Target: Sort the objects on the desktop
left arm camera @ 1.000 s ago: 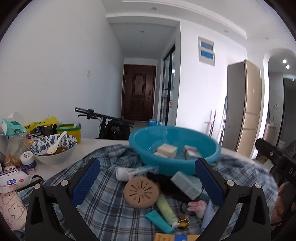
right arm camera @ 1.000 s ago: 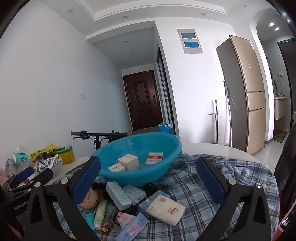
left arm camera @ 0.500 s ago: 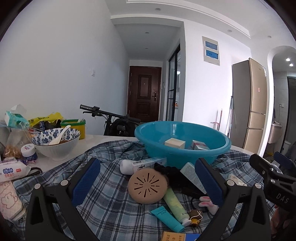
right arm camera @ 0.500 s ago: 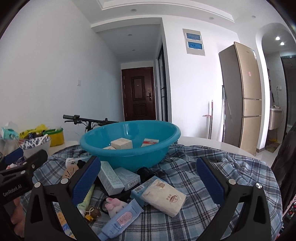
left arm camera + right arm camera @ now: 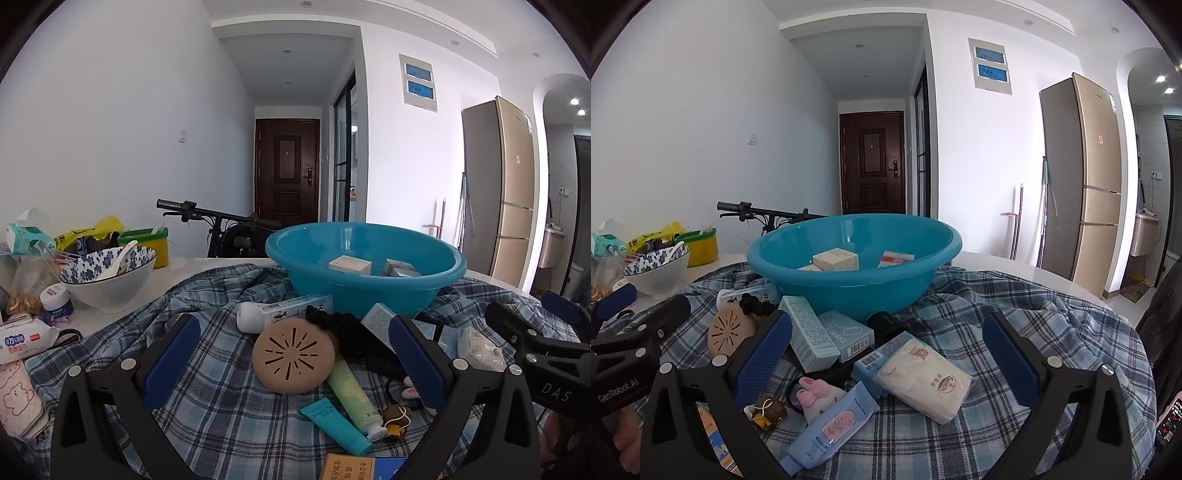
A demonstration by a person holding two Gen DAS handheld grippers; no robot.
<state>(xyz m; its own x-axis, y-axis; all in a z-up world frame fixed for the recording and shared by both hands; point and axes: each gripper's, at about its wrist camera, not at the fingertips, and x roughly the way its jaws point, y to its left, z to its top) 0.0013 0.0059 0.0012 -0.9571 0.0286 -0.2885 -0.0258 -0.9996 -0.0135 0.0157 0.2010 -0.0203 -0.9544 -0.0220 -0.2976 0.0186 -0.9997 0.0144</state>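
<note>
Both wrist views sit low over the table, facing the door; both share the blue basin, seemingly close.

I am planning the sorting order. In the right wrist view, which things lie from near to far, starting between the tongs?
Pale blue tube → white tissue pack → black cylinder → blue basin holding a cream box.

Basin sits on cloth over worktop, boxes inside. Round disc, tubes, cartons lie on cloth in front of basin. Bowl left of it, off cloth.
</note>
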